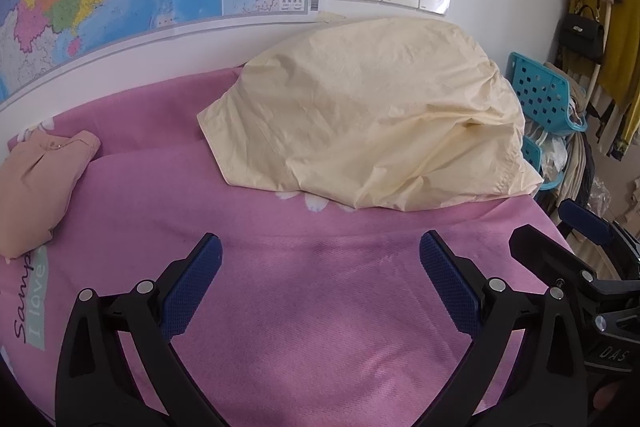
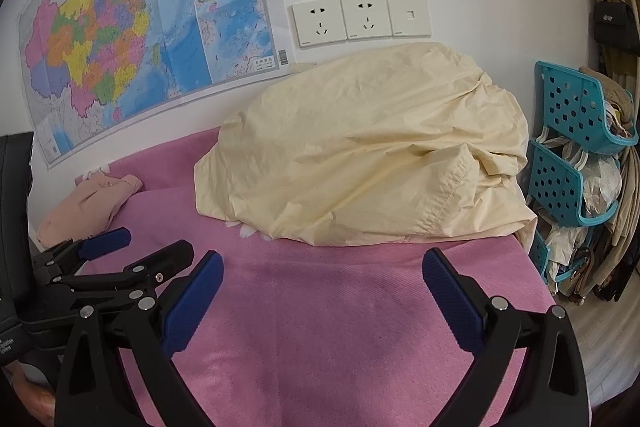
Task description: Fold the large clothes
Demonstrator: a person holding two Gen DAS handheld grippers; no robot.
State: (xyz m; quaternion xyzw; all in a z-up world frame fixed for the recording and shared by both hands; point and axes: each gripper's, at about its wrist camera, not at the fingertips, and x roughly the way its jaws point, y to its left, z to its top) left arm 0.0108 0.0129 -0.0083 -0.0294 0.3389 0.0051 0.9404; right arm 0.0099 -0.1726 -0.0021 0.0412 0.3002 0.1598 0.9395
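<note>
- The left gripper (image 1: 320, 283) hangs over the pink bed sheet (image 1: 312, 327) with its blue-padded fingers (image 1: 192, 287) spread wide apart and nothing between them.
- The right gripper (image 2: 322, 291) is spread just as wide over the same sheet (image 2: 340, 327), holding nothing; the two tools sit side by side, each showing at the edge of the other's view.
- A folded peach garment (image 1: 36, 187) lies at the far left of the bed — its left edge is cut off in the left wrist view, and in the right wrist view (image 2: 88, 203) the left gripper covers its near part.
- A cream pillow (image 1: 368, 115) leans against the wall at the far side, hiding part of a white flower print on the sheet.
- Printed lettering (image 1: 30, 303) on the sheet at near left is cut off, so only part of it reads.
- A wall map (image 2: 140, 27) runs out of view at the top; the wall sockets (image 2: 344, 19) sit just right of it.
- Teal baskets (image 2: 576, 147) at the far right hold bags and cloth too jumbled to sort out.
</note>
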